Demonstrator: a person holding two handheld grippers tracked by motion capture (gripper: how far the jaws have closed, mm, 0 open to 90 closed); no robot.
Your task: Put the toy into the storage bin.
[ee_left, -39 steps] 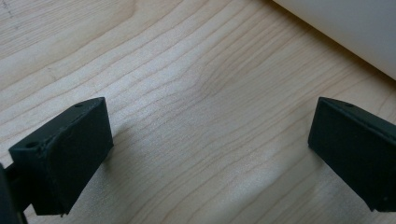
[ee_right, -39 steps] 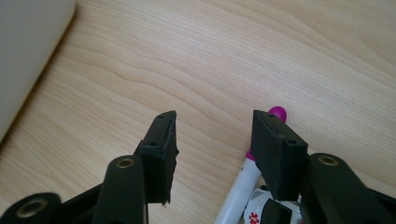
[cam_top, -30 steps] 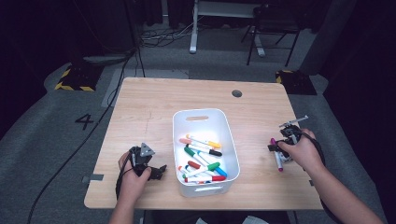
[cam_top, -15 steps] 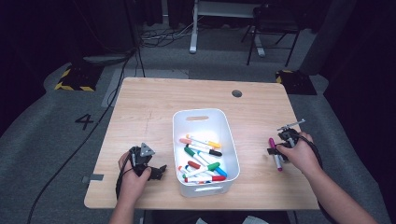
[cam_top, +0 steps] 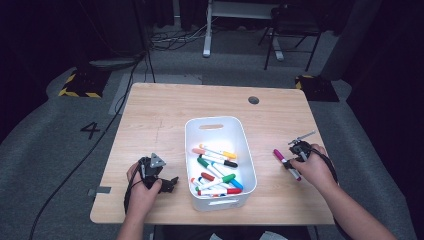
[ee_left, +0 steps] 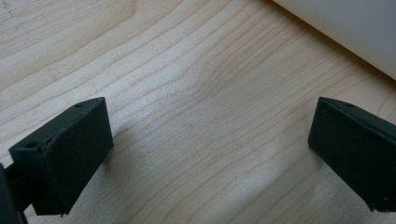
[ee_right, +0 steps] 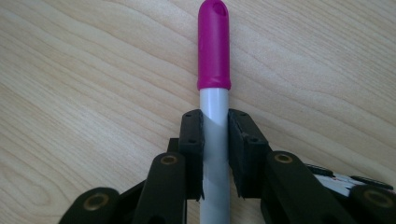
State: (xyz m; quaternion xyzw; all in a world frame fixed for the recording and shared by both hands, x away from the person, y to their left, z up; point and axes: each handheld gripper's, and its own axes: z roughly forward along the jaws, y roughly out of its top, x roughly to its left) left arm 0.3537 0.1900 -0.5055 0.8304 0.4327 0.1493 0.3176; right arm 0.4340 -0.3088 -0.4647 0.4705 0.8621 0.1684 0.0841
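High view: the right tongs (cam_top: 292, 159) have just closed on the marker (cam_top: 286, 163) lying near the tabletop's (cam_top: 165, 107) right edge, where half a second ago they stood open over it; my guess is it goes next into the bin (cam_top: 220, 129) at mid-table. The left tongs (cam_top: 167, 184) rest near the front-left corner. Around the table: grey floor, cables, a chair.

Left gripper view: jaws wide apart, empty, over pale wood.

Right gripper view: pads (ee_right: 192, 140) clamp the white barrel; magenta cap ahead.
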